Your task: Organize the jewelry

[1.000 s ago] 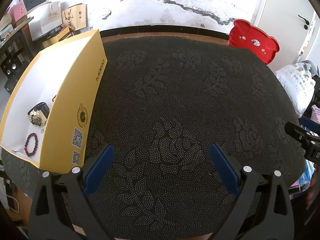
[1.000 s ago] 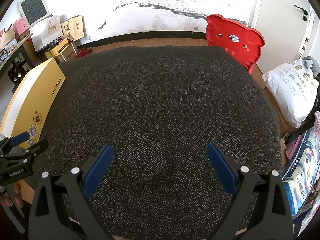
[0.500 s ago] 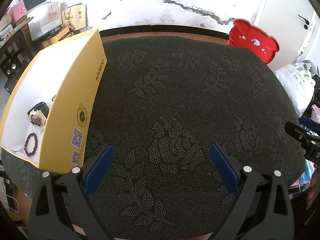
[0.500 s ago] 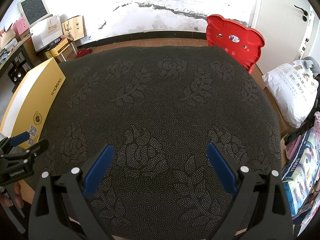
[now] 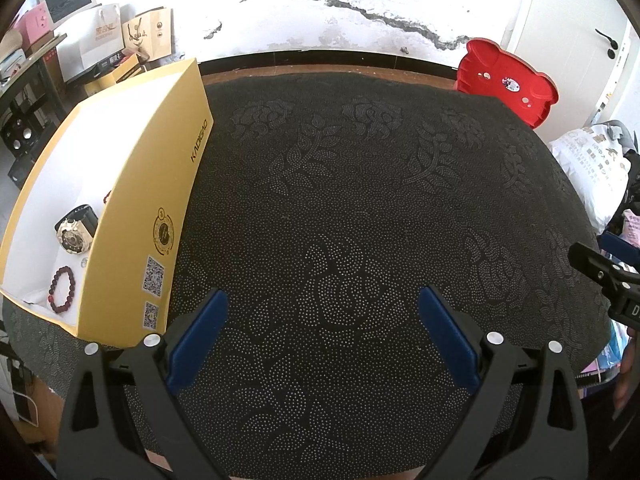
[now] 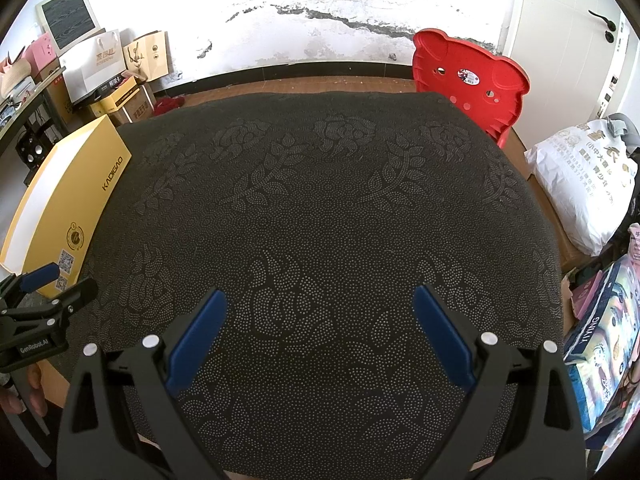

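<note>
A yellow box (image 5: 168, 184) with a white inside stands at the table's left edge. Inside it lie a gold-faced watch (image 5: 74, 232) on a black strap, a dark red bead bracelet (image 5: 62, 284) and a small clear piece beside them. My left gripper (image 5: 324, 304) hovers open over the dark patterned cloth, right of the box, with nothing between its blue pads. My right gripper (image 6: 320, 300) is open too, over the middle of the cloth, holding nothing. From the right wrist view the box (image 6: 76, 200) shows only its outer side, and the left gripper (image 6: 44, 284) appears at the left edge.
A black cloth with dotted flowers (image 6: 320, 200) covers the table. A red bear-shaped chair (image 6: 472, 76) stands behind the far edge. White sacks and boxes (image 6: 584, 184) crowd the right side, paper bags and cartons (image 6: 112, 64) the far left. The other gripper's tip (image 5: 600, 276) pokes in at right.
The left wrist view has shifted slightly; the yellow box sits a little nearer the centre. Both grippers stay open and nothing on the table has moved.
</note>
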Motion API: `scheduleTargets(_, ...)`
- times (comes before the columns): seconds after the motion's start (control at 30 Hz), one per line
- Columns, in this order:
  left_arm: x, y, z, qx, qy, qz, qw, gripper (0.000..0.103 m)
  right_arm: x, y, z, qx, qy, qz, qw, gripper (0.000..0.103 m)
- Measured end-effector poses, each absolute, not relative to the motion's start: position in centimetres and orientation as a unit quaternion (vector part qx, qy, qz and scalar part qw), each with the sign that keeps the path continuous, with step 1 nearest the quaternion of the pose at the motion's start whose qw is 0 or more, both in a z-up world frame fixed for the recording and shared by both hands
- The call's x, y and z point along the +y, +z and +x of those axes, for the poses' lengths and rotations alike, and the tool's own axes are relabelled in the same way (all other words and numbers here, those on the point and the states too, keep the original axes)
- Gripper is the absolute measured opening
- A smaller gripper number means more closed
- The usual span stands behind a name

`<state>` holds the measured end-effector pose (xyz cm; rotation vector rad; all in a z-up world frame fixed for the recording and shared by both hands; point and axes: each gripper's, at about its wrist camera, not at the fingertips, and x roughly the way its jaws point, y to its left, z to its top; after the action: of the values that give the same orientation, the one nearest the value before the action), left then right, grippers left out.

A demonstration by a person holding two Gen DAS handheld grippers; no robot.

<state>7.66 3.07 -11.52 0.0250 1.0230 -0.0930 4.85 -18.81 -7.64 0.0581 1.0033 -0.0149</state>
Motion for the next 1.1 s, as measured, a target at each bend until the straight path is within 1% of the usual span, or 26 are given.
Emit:
scheduleTargets(0.6, 3.03, -11.59, 7.71, 0.491, -0.048, 0.009, 0.87, 0.094, -18.8, -7.63, 4.81, 0.48, -0.007, 0.028, 0.877, 0.092)
scheduleTargets(0.7, 3.04, -11.58, 7.67, 0.49, -0.049, 0.009, 0.87, 0.097, -18.76, -7.59, 4.83, 0.48, -0.007, 0.027, 0.877, 0.092)
scheduleTargets(1.1, 3.05, -11.6, 7.67, 0.493, -0.048, 0.006, 0.869, 0.097, -18.75, -7.53, 4.87, 0.481, -0.006, 0.028, 0.876, 0.092)
